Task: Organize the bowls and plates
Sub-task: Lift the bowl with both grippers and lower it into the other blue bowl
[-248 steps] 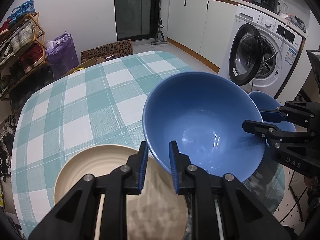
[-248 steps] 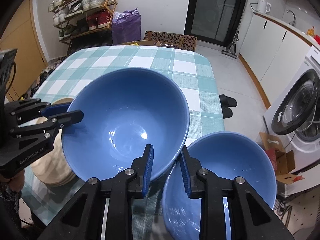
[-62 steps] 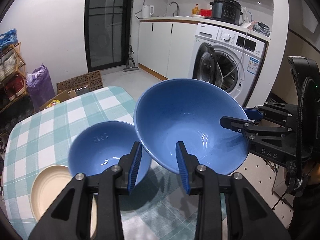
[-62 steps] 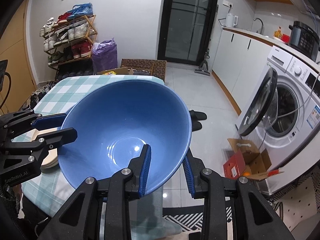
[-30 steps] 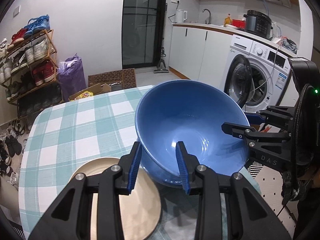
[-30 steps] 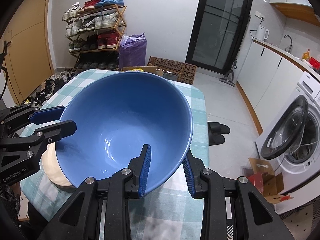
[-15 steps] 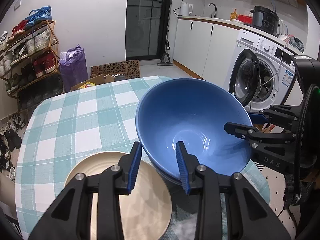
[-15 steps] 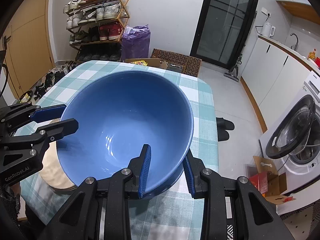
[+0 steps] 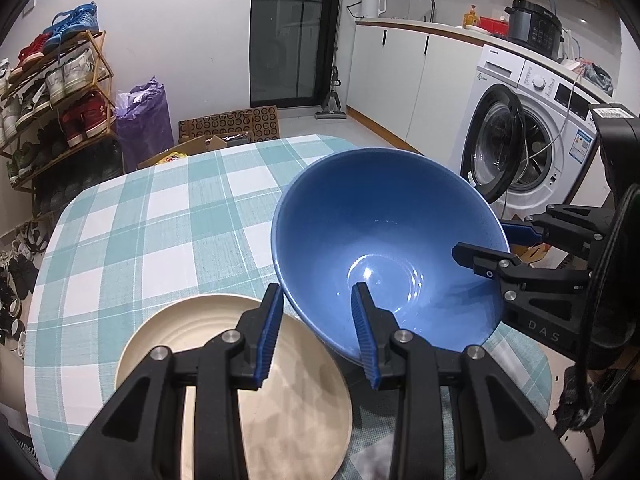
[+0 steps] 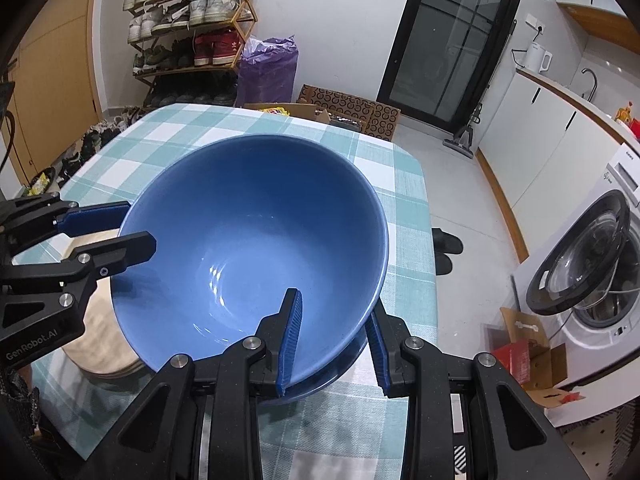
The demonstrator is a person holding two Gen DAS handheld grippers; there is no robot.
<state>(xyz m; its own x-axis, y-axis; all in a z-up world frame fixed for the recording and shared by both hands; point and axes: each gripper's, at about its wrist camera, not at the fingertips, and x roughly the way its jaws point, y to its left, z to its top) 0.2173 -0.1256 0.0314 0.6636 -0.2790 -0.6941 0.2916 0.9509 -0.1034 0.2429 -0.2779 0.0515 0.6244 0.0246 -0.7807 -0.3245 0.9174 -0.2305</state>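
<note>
bowl (image 9: pixel 384 240): big blue one, held between both grippers above the near-right part of the table (image 9: pixel 160 216), tilted, rim dipping toward the plate side
left gripper (image 9: pixel 316 332): fingers narrow, clamped on the bowl's near-left rim, one finger inside, one outside
right gripper (image 10: pixel 334 330): fingers narrow, same pinch on the opposite rim, wall between the pads
why two grips: wide, likely heavy bowl; pinching opposite rims keeps it from swinging or slipping out of a single thin rim grip
second bowl (image 10: pixel 340 368): blue edge peeking out directly under the held bowl, sitting on the table; looks like the nest target
gap: can't tell whether the held bowl already touches the one below; the base is hidden
plates (image 9: pixel 224 360): cream stack, just left of the bowl, overlapped by its rim in the left wrist view; whether they touch is unclear
step (judgement): lowering the bowl into the second one, bowls stacked beside the plates
next (judgement): level it, seat it centred, then open both sets of fingers together
risk: tilted entry could knock the lower bowl sideways or clip the plates
</note>
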